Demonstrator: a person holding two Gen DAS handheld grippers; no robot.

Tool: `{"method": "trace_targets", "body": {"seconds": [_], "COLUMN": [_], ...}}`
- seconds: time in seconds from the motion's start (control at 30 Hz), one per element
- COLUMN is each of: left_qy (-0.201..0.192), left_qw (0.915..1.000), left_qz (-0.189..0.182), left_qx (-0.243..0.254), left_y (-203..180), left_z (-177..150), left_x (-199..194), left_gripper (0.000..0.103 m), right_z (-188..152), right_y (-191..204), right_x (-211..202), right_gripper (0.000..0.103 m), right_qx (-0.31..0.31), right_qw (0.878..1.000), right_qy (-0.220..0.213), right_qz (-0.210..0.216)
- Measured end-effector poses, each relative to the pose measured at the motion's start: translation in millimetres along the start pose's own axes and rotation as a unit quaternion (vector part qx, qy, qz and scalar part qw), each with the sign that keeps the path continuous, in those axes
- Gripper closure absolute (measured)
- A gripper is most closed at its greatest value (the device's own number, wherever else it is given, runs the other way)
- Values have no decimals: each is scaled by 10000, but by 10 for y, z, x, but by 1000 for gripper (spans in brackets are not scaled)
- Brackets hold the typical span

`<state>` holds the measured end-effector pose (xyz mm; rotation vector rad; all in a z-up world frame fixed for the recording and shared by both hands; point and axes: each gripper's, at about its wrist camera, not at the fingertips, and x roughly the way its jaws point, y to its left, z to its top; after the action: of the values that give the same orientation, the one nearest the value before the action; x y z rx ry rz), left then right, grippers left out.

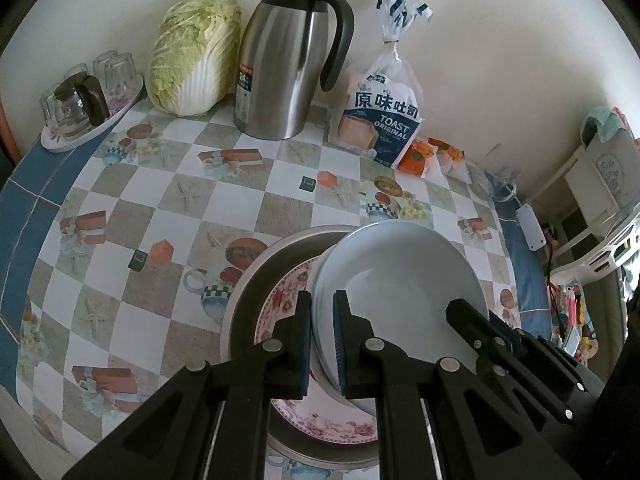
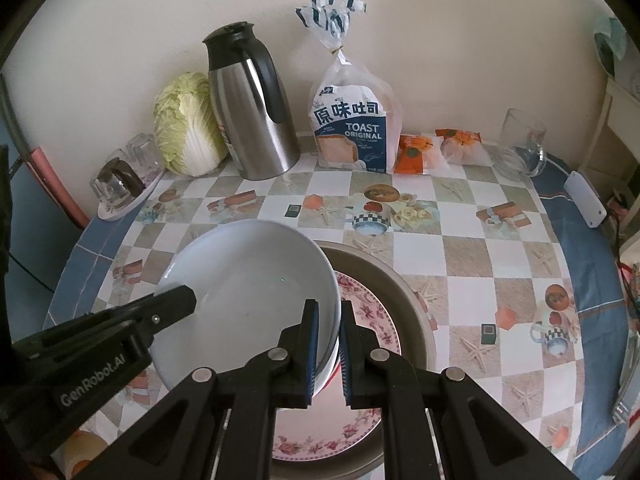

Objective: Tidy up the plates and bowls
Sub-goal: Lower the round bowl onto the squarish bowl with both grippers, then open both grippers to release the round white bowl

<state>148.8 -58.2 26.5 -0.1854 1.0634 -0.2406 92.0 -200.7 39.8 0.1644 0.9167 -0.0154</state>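
Bread bag: clear plastic toast bag with a dark blue label (image 2: 350, 128), tied at the top; reads "原味吐司" in large characters; under them "TOAST ORIGINAL"; smaller print beneath too small to tell
Flask sticker: tall brushed-steel thermos jug with a black lid and handle (image 1: 286, 60); its side label shows "24"; the rest unreadable
Gripper arm: black plastic left gripper (image 2: 176, 300); white lettering "GenRobot.AI" along its body

Black claw (image 1: 322, 340), blue pads (image 2: 313, 344)

Thermos (image 1: 288, 60), bread bag (image 1: 380, 120) block rear
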Motion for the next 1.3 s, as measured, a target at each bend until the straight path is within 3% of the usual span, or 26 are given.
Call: {"method": "trace_targets", "body": {"seconds": [0.57, 0.67, 0.7, 0.73, 0.8, 0.93, 1.0, 1.1, 1.3], "left_qy": [-118, -179, -218, -249, -356, -564, -654, -806, -931], "left_qw": [9999, 9998, 9997, 9996, 9993, 9983, 9977, 9963, 9941], "left_qz": [0, -46, -85, -100, -45, 87, 152, 300, 561], "left_qx": [51, 80, 90, 91, 100, 87, 52, 18, -67], "left_y": [2, 0, -2, -1, 1, 63, 122, 214, 432], "left_z": [26, 19, 16, 12, 7, -24, -59, -113, -300], "left_x": [-83, -138, -166, -186, -238, -323, -348, -403, -486], "left_gripper": [93, 89, 83, 77, 45, 36, 18, 11, 5], "right_z": [16, 22, 22, 20, 11, -11, -27, -67, -241], "right_y": [-6, -5, -8, -12, -22, -29, -27, -21, -61], "right_x": [-58, -97, -107, -114, -127, -185, -224, -267, -362], "right_gripper": [91, 91, 91, 89, 74, 64, 46, 39, 11], "right_qx": [-18, -28, -25, -19, 6, 32, 41, 22, 87], "right_qw": [9999, 9998, 9998, 9998, 9998, 9996, 9994, 9992, 9987], "right_qy": [-135, -190, -199, -202, -211, -268, -338, -401, -483], "right_qz": [-1, 13, 18, 18, 14, -50, -44, -84, -136]}}
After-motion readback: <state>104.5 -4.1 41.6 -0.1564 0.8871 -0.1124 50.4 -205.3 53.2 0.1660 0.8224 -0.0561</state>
